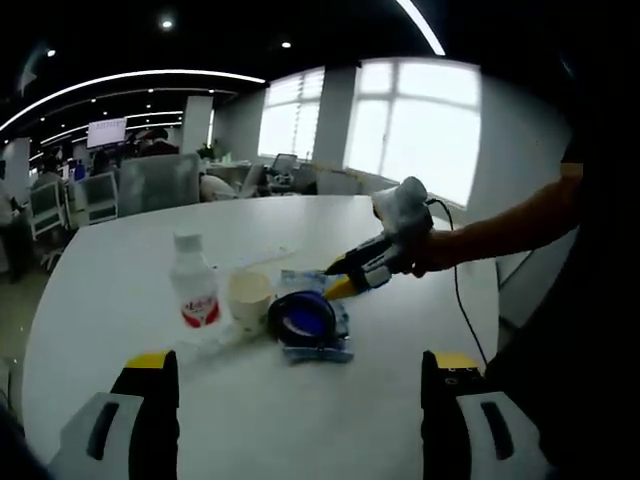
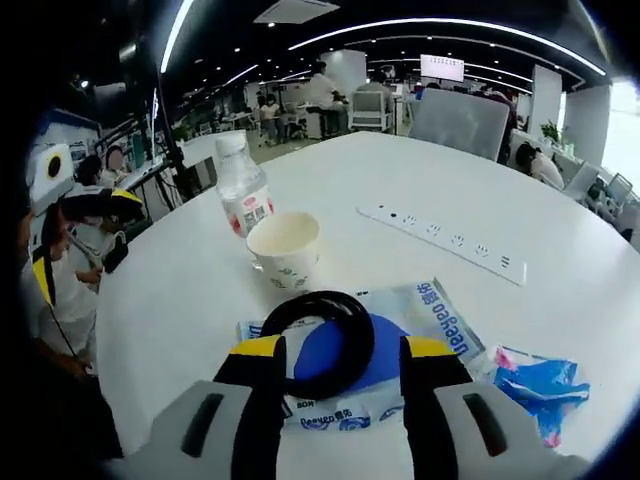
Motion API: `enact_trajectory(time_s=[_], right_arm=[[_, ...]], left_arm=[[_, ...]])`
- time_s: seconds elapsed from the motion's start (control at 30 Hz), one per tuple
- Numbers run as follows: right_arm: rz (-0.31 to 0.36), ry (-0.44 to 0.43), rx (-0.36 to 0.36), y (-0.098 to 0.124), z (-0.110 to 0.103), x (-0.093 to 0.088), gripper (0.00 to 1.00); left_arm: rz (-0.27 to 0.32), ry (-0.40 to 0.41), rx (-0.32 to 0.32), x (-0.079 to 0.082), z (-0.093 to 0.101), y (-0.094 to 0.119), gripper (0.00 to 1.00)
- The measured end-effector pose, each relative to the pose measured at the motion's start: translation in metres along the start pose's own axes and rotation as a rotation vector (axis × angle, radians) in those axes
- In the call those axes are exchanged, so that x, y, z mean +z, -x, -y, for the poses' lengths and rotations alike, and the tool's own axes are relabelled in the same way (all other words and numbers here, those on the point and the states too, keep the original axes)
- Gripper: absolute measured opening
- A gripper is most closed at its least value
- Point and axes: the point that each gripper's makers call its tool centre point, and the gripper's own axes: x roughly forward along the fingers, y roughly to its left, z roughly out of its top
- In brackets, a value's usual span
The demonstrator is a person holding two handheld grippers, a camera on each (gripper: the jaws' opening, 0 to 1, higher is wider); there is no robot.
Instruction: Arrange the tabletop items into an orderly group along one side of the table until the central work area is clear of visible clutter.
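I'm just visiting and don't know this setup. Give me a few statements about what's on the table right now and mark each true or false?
1. The water bottle stands upright on the white table. True.
2. The paper cup lies tipped on its side. False: it stands upright, next to the bottle.
3. The black ring lies on top of a blue-and-white packet. True.
4. The power strip sits between the bottle and the cup. False: it lies apart, on the cup's other side from the bottle.
5. The right tool stands open with its jaws either side of the ring. True.
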Motion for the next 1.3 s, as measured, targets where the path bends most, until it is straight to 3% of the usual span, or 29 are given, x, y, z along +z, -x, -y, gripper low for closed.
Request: enact_trajectory(time_s=[0.2, 0.47, 0.7, 0.8, 1.3], right_arm=[[-0.036, -0.018, -0.042, -0.01, 0.002, -0.012, 0.34], [-0.059, -0.08, -0.08, -0.027, 0.006, -0.016, 0.27], [-0.089, -0.086, -0.127, -0.035, 0.006, -0.021, 0.23], [-0.093, -0.088, -0.17, -0.033, 0.008, -0.022, 0.15], [-0.141, -0.11, -0.217, -0.041, 0.005, -0.033, 0.14]], left_arm=[[-0.005, -0.002, 0.002, -0.003, 0.002, -0.001, 1.0], [-0.003, -0.008, 0.005, -0.003, 0.003, 0.001, 1.0], [0.0, 0.004, 0.005, -0.006, 0.005, 0.002, 0.99], [-0.009, -0.003, 0.003, -0.008, 0.005, 0.003, 0.99], [-0.012, -0.004, 0.009, -0.011, 0.0, 0.004, 0.99]])
